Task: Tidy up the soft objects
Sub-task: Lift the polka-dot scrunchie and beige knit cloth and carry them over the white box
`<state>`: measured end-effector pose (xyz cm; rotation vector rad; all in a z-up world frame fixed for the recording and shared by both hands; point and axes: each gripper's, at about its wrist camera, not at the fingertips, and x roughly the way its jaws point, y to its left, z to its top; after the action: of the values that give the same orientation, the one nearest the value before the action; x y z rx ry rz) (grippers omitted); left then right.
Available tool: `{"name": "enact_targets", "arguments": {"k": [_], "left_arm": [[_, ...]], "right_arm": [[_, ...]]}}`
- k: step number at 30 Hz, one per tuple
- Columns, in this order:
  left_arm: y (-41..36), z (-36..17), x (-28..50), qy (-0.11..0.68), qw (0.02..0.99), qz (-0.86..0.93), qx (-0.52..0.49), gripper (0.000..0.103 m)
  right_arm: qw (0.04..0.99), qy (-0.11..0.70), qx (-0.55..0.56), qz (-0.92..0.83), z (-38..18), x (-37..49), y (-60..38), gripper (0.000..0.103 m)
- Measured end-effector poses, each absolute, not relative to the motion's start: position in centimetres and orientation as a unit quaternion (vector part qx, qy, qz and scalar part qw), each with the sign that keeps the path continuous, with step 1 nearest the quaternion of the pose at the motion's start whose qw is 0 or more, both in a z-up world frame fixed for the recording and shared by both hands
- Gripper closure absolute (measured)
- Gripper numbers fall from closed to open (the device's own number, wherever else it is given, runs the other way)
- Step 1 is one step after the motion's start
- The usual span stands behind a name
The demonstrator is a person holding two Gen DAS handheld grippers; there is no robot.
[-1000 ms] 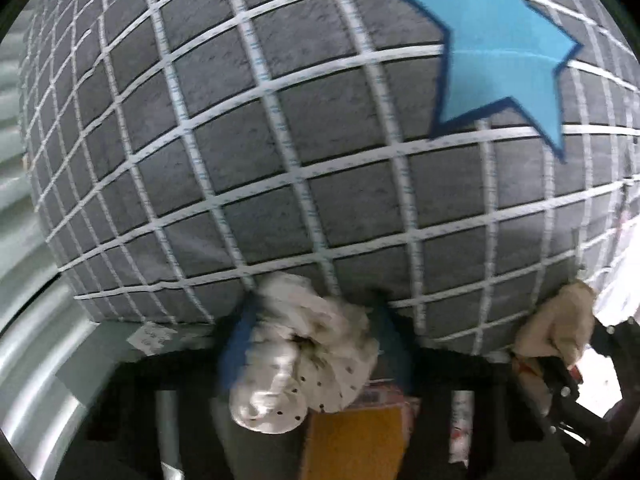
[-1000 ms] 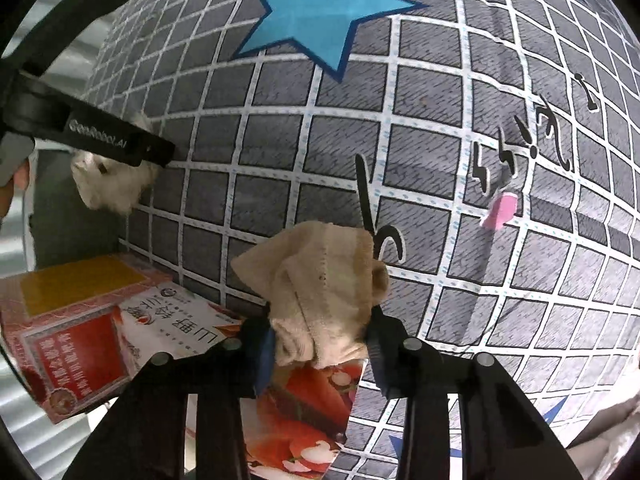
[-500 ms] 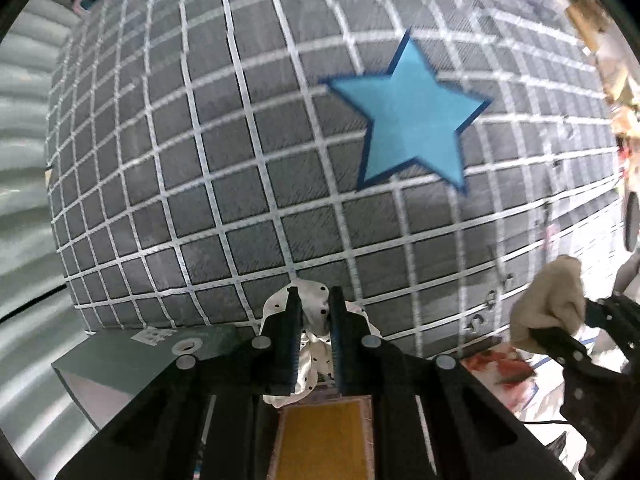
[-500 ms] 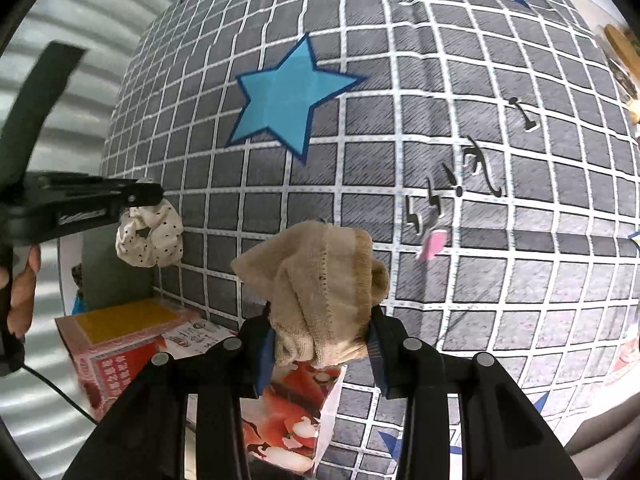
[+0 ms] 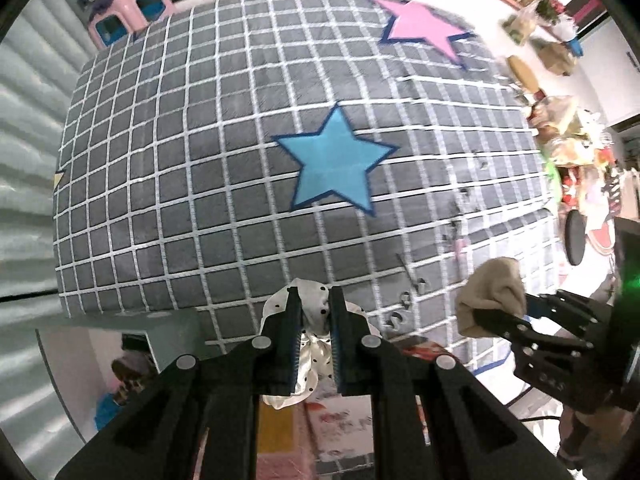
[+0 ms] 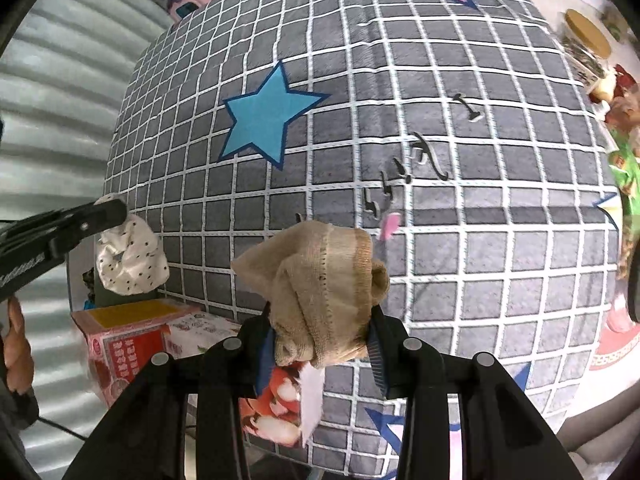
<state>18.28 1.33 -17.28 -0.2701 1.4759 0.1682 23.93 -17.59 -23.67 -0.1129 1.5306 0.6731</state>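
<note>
My left gripper [image 5: 313,300] is shut on a white scrunchie with black dots [image 5: 308,354], which hangs bunched between the blue pads, high above the bed. From the right wrist view that scrunchie [image 6: 130,264] dangles under the left gripper's black finger [image 6: 86,216] at the left. My right gripper [image 6: 318,330] is shut on a beige sock [image 6: 320,276], folded into a lump that bulges above the fingers. In the left wrist view the sock [image 5: 492,296] and right gripper [image 5: 516,316] show at the lower right.
Below lies a bed with a grey checked cover [image 5: 240,160] bearing a blue star [image 5: 334,164] and a pink star [image 5: 424,28]. Red and yellow printed boxes [image 6: 128,334] sit at the bed's near edge. A pink stool [image 5: 128,12] stands beyond it; clutter [image 5: 576,136] crowds the right.
Both grippers have risen from the bed, so more of the cover shows. The left gripper closed tight on the scrunchie, which was loosely held a second ago. The sock stays gripped.
</note>
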Motion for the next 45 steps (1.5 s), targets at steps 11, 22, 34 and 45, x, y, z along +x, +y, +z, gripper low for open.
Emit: {"name": "enact_targets", "arguments": {"k": [11,22,34,45], "left_arm": [[-3.7,-13.2,15.2,0.625,0.767,0.023,-0.14,0.089],[-7.4,-10.5,9.0,0.61,0.781,-0.024,-0.135,0.089],[-7.1,-10.5,0.7,0.61,0.777,-0.014,-0.157,0.089],[-3.6,-9.3,-4.9,0.584,0.788,0.04,-0.19,0.089]], "right_arm": [[0.689,0.669,-0.042,0.274,-21.6,21.9,-21.1,0.063],[0.694,0.671,-0.042,0.258,-20.5,17.0,-23.4,0.063],[0.682,0.672,-0.072,0.28,-20.1,9.6,-21.2,0.063],[0.669,0.656,-0.113,0.331,-18.7,5.1,-16.7,0.063]]}}
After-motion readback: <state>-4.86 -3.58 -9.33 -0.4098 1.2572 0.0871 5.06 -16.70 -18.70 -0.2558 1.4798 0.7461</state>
